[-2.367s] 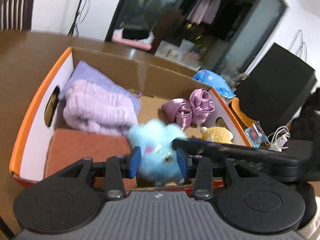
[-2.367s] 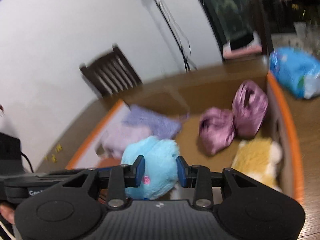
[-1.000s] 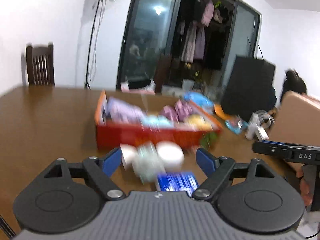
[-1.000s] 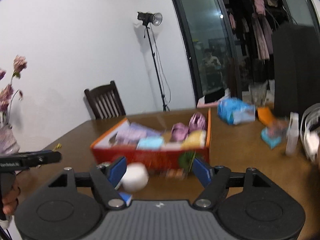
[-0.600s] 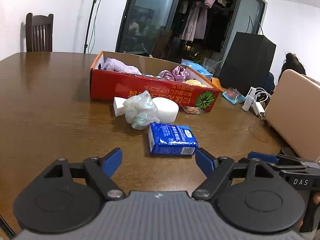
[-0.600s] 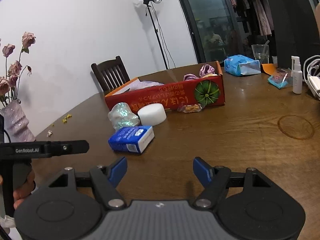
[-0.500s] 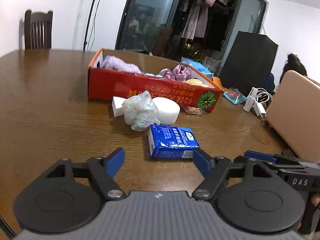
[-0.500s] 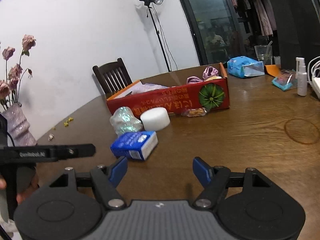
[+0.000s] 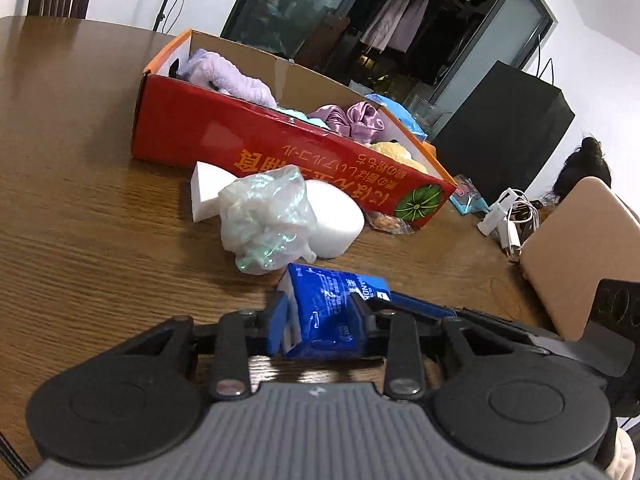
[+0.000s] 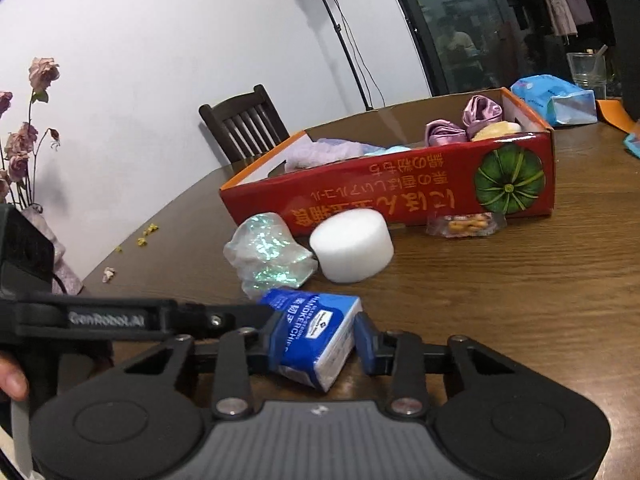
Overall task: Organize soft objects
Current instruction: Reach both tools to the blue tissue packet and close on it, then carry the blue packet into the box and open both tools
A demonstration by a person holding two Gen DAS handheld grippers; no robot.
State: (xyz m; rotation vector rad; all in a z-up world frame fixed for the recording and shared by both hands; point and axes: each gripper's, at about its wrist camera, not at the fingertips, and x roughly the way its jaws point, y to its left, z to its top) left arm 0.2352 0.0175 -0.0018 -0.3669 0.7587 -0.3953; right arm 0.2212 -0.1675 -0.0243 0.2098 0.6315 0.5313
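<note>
A blue tissue pack (image 9: 328,316) (image 10: 314,336) lies on the brown table between both grippers. My left gripper (image 9: 322,320) is shut on it. My right gripper (image 10: 318,340) sits around the same pack from the other side, its left finger touching it and a small gap at the right finger. Just beyond lie a crumpled iridescent plastic bag (image 9: 266,220) (image 10: 268,254), a white foam cylinder (image 9: 336,220) (image 10: 352,244) and a white foam block (image 9: 206,192). The red cardboard box (image 9: 240,140) (image 10: 400,196) behind holds a lilac towel (image 9: 228,76), a light-blue plush, a purple satin bow (image 10: 464,124) and a yellow plush.
A snack packet (image 10: 464,224) lies against the box front. A blue wipes pack (image 10: 554,100), a glass, chargers and cables (image 9: 508,220) sit at the right. A tan laptop lid (image 9: 580,252) stands near right. A chair (image 10: 244,124) and dried flowers in a vase (image 10: 24,140) are at the left.
Both grippers moved down and forward to the blue tissue pack and closed in around it; half a second ago both were wide open and farther back.
</note>
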